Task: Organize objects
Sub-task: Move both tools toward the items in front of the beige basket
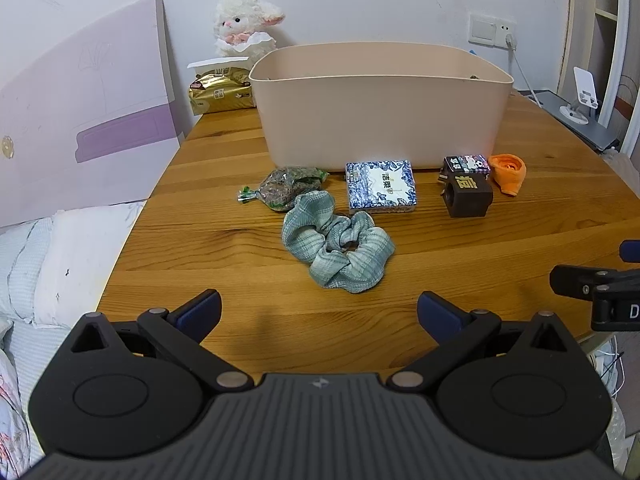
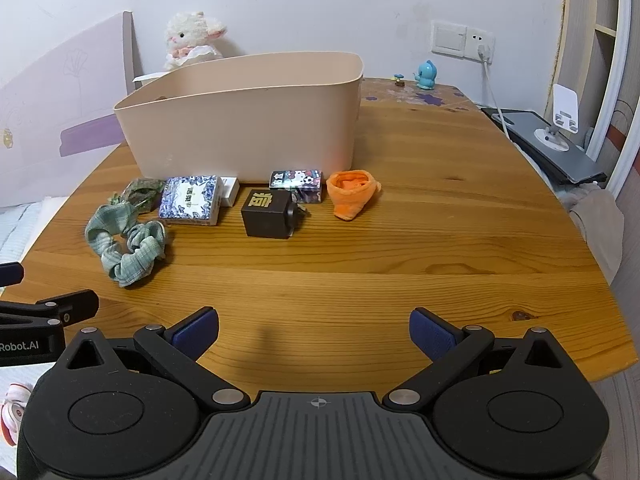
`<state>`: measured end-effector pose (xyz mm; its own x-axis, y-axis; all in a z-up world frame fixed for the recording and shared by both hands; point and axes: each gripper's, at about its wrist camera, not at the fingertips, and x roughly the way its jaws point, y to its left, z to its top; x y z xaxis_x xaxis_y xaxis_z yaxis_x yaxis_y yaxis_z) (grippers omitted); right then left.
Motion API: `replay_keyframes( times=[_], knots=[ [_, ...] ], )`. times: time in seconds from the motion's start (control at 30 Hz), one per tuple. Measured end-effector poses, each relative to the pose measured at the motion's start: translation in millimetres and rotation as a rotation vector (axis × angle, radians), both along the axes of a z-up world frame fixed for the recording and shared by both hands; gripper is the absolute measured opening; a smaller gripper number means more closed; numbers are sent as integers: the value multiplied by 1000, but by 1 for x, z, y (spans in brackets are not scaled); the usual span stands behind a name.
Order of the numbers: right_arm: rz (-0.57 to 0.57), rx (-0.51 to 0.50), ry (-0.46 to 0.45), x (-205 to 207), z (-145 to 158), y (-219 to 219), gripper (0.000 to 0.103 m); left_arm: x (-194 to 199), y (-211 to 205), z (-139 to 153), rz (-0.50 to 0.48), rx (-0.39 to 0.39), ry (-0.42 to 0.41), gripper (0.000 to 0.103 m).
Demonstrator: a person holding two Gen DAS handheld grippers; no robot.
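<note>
item 1, left hand-held gripper [image 1: 319, 314]: i held it low over the near edge of the table [image 1: 460, 264], fingers spread wide, nothing between them.

item 2, right hand-held gripper [image 2: 314, 332]: likewise spread wide and empty, beside the left one.

item 3, beige bin [image 1: 380, 108]: stood at the back of the table, open at the top; i took it for the destination. contents mostly hidden by the wall.

item 4, green scrunchie [image 1: 338, 246]: nearest the left hand-held gripper, lying flat, apart from the bin. soft, light, i judged; pinch one bunched fold and it should come up whole.

item 5, blue-and-white packet [image 1: 380, 186]: just in front of the bin wall. looked light and slightly yielding; take it across the short sides.

item 6, green snack bag [image 1: 286, 188]: left of the packet, touching the scrunchie. crinkly film, likely slippery; grip the body, not the twisted end.

item 7, dark cube [image 2: 267, 214]: stiff, probably the heaviest piece; square flat faces suited the pads.

item 8, cartoon-print box [image 2: 298, 184]: behind the cube, touching it; rigid, light.

item 9, orange cloth piece [image 2: 352, 192]: rightmost, limp; pinch the rim.
</note>
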<state>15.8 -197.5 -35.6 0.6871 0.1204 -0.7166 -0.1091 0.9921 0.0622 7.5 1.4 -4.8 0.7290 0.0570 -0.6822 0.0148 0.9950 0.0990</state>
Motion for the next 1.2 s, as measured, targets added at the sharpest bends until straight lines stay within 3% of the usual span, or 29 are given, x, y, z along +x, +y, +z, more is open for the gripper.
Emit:
replay_keyframes(
  times=[0.6,1.2],
  knots=[
    [62,-30,-76,18,8,10,103,15,2,2,-28,8,-58,103],
    [102,-10,-49,86,-17,33,99,81,14,-27,-5,2,5,103]
  ],
)
